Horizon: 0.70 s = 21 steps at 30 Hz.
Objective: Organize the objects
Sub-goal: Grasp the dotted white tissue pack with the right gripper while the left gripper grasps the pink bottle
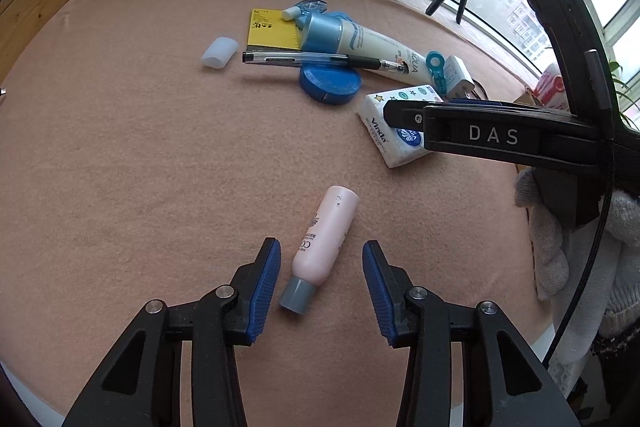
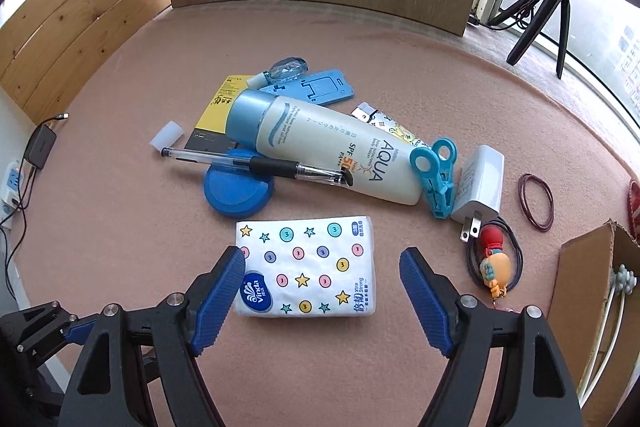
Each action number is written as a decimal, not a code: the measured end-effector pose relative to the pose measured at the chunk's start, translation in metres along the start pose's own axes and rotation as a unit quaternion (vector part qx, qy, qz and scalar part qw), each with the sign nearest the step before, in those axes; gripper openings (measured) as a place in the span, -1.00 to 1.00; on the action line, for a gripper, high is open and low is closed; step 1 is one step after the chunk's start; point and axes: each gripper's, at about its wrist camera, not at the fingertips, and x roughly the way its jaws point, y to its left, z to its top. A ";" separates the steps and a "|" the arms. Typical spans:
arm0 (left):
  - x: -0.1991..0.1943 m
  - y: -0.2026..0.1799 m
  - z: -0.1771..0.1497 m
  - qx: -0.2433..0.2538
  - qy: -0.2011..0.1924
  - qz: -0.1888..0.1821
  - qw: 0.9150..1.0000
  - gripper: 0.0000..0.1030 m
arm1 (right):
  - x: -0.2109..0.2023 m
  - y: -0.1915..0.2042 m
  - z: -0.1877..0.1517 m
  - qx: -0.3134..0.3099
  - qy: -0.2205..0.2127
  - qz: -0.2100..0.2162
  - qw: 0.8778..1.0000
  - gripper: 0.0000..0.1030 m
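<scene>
Tissue pack (image 2: 306, 269) lies flat on the tabletop (image 2: 120, 227), between the wide-apart, non-touching jaws of the right gripper (image 2: 322, 259) — likely soft, light, crushable; best pinched across its short sides. Left gripper (image 1: 320, 259) stands apart astride the pink bottle (image 1: 326, 233), not clamped — probably smooth, rolls. Cardboard box (image 2: 592, 279) at right: contents unclear.

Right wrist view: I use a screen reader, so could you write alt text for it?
An open right gripper hovers over a Vinda tissue pack lying flat on a pink cloth. Behind it lies a sunscreen bottle with a pen leaning across it, beside a blue clip and a white charger.
</scene>
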 end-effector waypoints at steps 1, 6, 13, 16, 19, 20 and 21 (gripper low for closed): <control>0.001 0.000 0.000 -0.001 0.001 0.000 1.000 -0.12 | 0.003 0.001 0.001 0.000 0.005 0.001 1.000 0.48; 0.002 -0.002 0.001 0.004 -0.001 0.010 1.000 -0.18 | 0.009 0.008 0.001 -0.002 0.015 0.012 1.000 0.51; 0.004 -0.002 0.000 0.013 -0.002 0.023 1.000 -0.33 | 0.012 0.019 -0.001 -0.023 0.024 0.004 0.999 0.51; 0.004 -0.003 0.001 0.017 -0.005 0.028 0.999 -0.37 | 0.016 0.020 -0.002 -0.027 0.030 0.000 0.999 0.51; 0.004 -0.004 0.000 0.018 -0.005 0.030 0.999 -0.38 | 0.018 0.021 -0.004 -0.034 0.031 -0.007 0.999 0.51; 0.004 -0.003 0.000 0.018 -0.005 0.030 0.999 -0.38 | 0.019 0.022 -0.004 -0.037 0.033 -0.008 0.999 0.51; 0.004 -0.003 0.000 0.018 -0.006 0.030 0.999 -0.39 | 0.020 0.022 -0.005 -0.038 0.034 -0.010 0.999 0.51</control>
